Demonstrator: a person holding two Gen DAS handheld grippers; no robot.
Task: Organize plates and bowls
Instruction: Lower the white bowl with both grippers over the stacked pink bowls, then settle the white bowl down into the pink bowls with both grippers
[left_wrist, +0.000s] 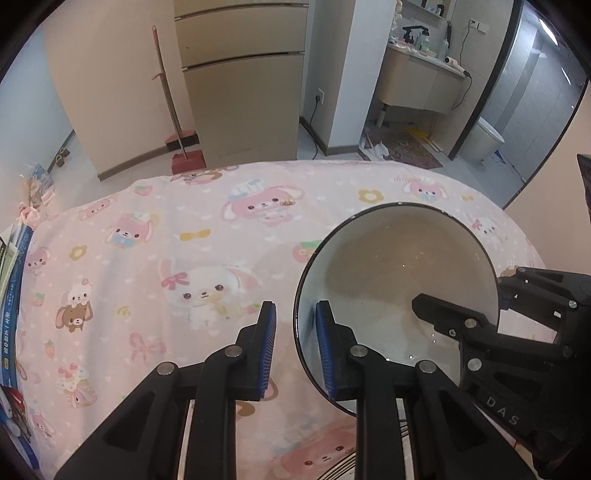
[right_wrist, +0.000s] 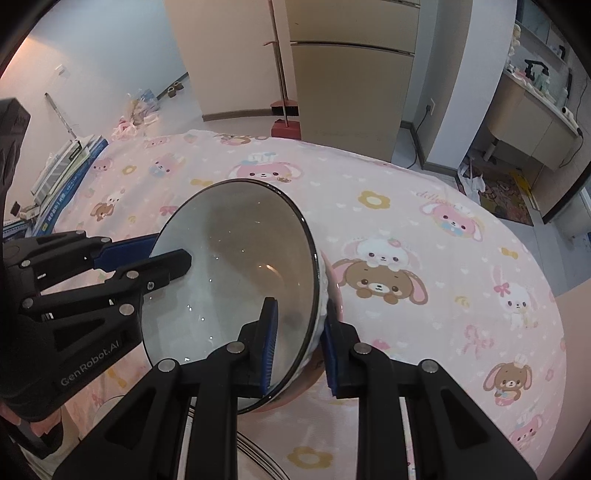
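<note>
Both grippers straddle bowl (right_wrist: 236, 266) rim over worktop (right_wrist: 424, 229): right gripper (right_wrist: 299, 343) seemingly clamped; left gripper (left_wrist: 295, 347) apart, likely steadying for lift.

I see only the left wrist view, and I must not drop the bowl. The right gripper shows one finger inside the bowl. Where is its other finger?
Observer: The right gripper straddles the rim of the bowl. Its other finger sits outside, against the white outer wall.
Operator: Is anything lying below the bowl?
Observer: Yes. A clear rounded rim shows over the tablecloth, just below the bowl at the bottom edge of the view. I cannot tell what it belongs to.
</note>
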